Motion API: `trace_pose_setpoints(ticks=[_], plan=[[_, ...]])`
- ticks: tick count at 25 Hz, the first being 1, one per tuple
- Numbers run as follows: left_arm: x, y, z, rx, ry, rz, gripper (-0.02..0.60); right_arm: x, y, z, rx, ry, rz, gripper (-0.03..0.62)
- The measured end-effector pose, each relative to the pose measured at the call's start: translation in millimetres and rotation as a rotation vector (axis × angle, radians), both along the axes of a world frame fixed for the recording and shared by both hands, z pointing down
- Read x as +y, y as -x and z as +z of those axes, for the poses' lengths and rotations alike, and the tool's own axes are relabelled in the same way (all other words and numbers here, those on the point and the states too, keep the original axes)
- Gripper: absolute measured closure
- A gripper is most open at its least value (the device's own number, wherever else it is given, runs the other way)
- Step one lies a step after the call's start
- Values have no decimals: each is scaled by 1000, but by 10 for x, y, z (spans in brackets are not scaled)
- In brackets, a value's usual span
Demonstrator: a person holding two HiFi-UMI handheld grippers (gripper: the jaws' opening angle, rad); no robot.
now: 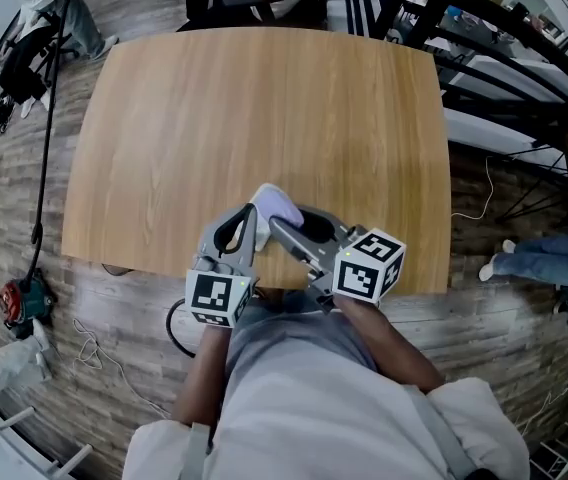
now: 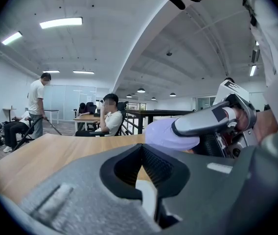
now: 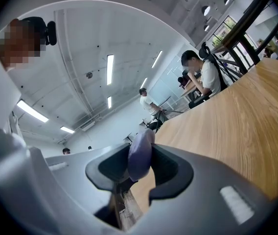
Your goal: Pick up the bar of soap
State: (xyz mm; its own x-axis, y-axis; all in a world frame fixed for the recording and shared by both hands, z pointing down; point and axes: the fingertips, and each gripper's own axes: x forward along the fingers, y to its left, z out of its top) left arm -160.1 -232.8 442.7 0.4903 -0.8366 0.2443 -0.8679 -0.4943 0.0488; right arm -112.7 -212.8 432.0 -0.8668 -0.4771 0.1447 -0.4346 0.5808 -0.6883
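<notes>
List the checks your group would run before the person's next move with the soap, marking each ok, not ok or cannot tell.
1. Bar of soap between the jaws of the right gripper: ok, the pads press on both its sides.
2. Soap off the table: ok, it appears clear of the wood in the left gripper view.
3. Left gripper free: ok, jaws together, nothing between them.
4. Left gripper apart from the soap: cannot tell, its tip sits right beside the bar in the head view.
5. Grip deep enough: cannot tell, part of the bar sticks out past the jaws.
</notes>
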Motion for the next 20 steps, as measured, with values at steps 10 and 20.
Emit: trace_pose_setpoints(ticks=[10,20], plan=[[-17,29,-230,42,-43,5,578,-22,-28,-359,-33,-73,26,462],[-5,-15,-441,75,-78,8,578,-19,-39,-359,-6,-89,27,462]])
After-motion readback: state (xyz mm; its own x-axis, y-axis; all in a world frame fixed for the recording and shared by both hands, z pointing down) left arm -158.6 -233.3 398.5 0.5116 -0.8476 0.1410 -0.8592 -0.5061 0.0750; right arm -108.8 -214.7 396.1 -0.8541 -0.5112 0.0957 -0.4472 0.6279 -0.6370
